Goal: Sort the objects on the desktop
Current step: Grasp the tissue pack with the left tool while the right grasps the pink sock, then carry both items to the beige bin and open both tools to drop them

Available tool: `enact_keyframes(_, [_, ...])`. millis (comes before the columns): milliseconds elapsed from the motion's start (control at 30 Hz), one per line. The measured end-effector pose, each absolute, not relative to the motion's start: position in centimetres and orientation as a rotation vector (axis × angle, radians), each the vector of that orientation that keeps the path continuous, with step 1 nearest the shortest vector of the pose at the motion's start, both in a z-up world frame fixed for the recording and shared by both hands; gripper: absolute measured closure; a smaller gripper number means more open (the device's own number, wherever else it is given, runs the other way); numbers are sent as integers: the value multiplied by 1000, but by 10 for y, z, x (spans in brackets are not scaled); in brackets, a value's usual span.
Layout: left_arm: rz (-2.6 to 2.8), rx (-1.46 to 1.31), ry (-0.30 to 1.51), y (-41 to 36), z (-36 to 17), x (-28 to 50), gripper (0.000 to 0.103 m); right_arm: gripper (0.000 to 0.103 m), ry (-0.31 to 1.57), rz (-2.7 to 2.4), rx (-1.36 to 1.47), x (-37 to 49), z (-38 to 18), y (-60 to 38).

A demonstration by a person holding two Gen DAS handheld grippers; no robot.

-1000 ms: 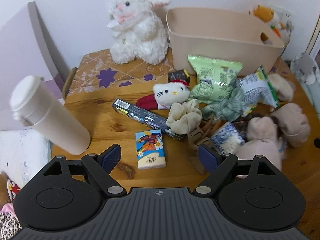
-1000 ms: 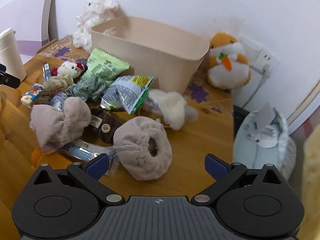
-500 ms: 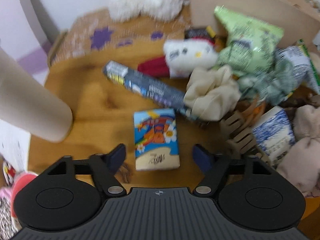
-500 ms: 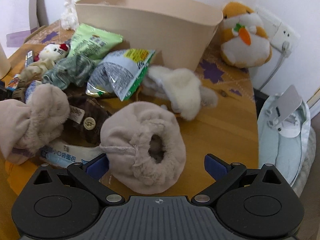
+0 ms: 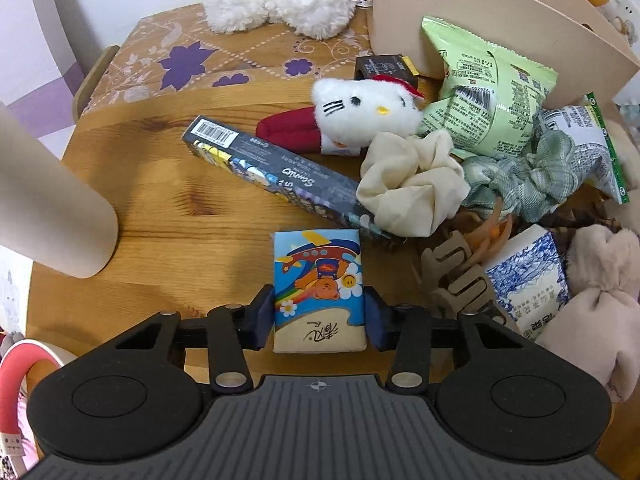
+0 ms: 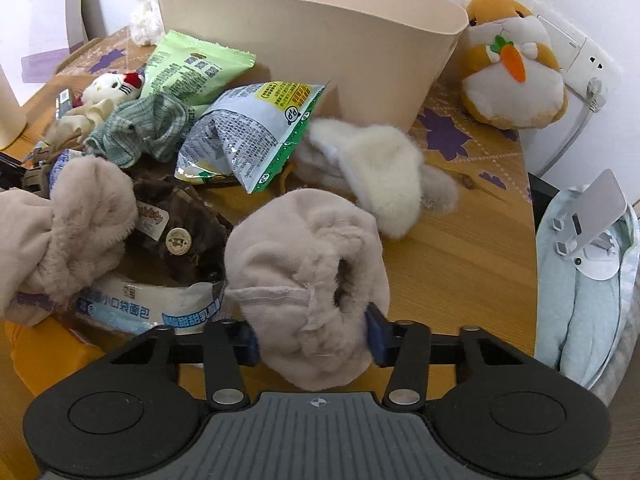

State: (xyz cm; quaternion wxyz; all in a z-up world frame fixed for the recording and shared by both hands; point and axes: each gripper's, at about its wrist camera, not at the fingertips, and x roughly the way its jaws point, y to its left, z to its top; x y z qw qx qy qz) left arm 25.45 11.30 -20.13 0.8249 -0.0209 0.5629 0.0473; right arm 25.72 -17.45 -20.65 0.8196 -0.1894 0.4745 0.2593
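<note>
The left gripper point(image 5: 319, 320) has its jaws closing on the small cartoon-printed tissue packet with a bear and plane point(image 5: 318, 288), low in the centre of the left wrist view, the blue pads touching its two long sides while it lies flat on the wooden counter point(image 5: 180, 216). The right gripper point(image 6: 314, 338) has its jaws closing around the beige fleecy rolled sock point(image 6: 308, 280), bottom centre of the right wrist view, the pads sunk into its pile. To do this well, each squeeze should finish firm before any lift; the packet looks soft and could buckle, and the sock may slip (fleece compresses a lot). The beige plastic tub point(image 6: 320, 40) at the top of the right view seems the likely destination, its rim high, so both loads need to clear it. Clutter crowds the left gripper's right side: a tan hair claw point(image 5: 460, 276) sits near. The open counter lies at lower right of the right view, near its rounded edge.
</note>
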Motion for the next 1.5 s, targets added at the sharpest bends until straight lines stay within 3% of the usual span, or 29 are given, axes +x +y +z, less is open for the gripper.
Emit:
enact_keyframes(267, [89,-54,1122,127,-172,235,57,75,970,620,-327,244,-183,-192])
enact_keyframes(533, [18,-69,1033,133,-124,241,57,76,865,682,-294,245,-132,-204])
enact_keyframes(967, [-118,56,797,85,-31,323,57,76,665,654,-294,324,-58,-167])
enact_keyframes(1333, [-139,182,799,20,-50,408,57,76,727,468,-181,399,-76,-103])
enact_keyframes(1500, [-91,77,892,16,-78,432,57,76,801,399,-175,413,-101,-85])
